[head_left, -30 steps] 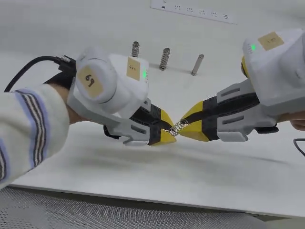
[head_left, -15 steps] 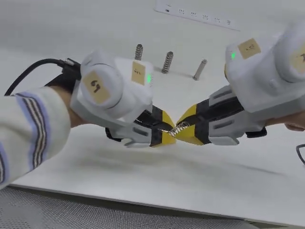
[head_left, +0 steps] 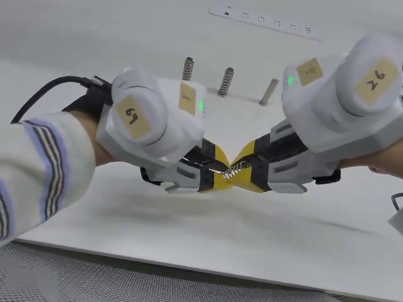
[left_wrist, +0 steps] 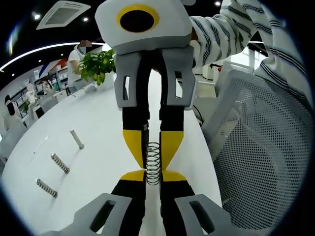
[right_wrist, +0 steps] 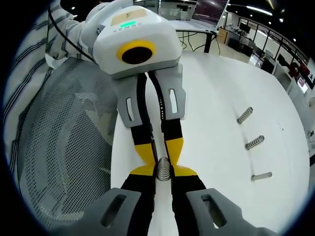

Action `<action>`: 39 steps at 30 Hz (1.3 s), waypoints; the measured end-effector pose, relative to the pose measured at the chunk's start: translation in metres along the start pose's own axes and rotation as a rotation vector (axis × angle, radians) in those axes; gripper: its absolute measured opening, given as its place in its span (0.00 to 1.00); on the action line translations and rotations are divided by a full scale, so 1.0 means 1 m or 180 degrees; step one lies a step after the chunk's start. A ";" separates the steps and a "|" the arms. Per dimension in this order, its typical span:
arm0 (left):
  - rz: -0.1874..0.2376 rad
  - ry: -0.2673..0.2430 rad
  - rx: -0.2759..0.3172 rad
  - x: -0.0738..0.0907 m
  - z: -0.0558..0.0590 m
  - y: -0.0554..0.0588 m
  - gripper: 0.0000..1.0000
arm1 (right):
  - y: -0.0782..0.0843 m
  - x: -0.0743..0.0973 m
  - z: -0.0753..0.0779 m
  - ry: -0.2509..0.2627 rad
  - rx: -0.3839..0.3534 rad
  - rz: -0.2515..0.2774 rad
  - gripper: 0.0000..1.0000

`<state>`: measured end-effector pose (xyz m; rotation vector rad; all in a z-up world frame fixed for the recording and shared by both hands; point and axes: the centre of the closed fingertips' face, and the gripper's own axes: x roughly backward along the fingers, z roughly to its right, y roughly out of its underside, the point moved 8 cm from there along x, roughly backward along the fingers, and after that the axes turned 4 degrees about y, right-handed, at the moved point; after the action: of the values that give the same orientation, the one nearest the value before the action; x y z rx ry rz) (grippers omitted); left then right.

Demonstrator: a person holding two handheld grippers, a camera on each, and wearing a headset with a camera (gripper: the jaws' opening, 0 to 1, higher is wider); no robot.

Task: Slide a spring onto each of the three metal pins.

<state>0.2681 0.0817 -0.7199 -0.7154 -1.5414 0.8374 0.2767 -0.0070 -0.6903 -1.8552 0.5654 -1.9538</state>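
1. Head view: left gripper (head_left: 217, 176) and right gripper (head_left: 250, 171) are meeting tip to tip just above the workbench (head_left: 208, 233), sharing one spring (head_left: 237, 168).
2. Left gripper view: both pairs of jaws are standing narrow, each pinching an end of the spring, probably so the hold can be handed over or squared up.
3. Spring is hanging between the tips, clear of the surface.
4. Two loaded pins (head_left: 187, 68) (head_left: 226, 81) are already wearing springs; the bare pin (head_left: 269, 92) is waiting well beyond the grippers.
5. Judgement: this is the last spring, and an end grip is likely leaving its bore open for threading.
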 end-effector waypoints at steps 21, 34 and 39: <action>0.0001 -0.0116 0.0355 0.013 -0.005 0.016 0.12 | -0.014 0.004 0.008 0.0081 -0.0068 -0.0042 0.08; 0.0380 -0.0304 0.1006 0.024 -0.013 0.022 0.65 | -0.004 0.014 0.015 0.0154 -0.0175 -0.0102 0.08; 0.0413 -0.0428 0.0988 0.029 -0.021 0.022 0.89 | 0.000 0.020 0.020 0.0188 -0.0229 -0.0125 0.08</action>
<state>0.2846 0.1204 -0.7207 -0.5433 -1.4497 1.2122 0.2957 -0.0184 -0.6729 -1.8699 0.6295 -2.0448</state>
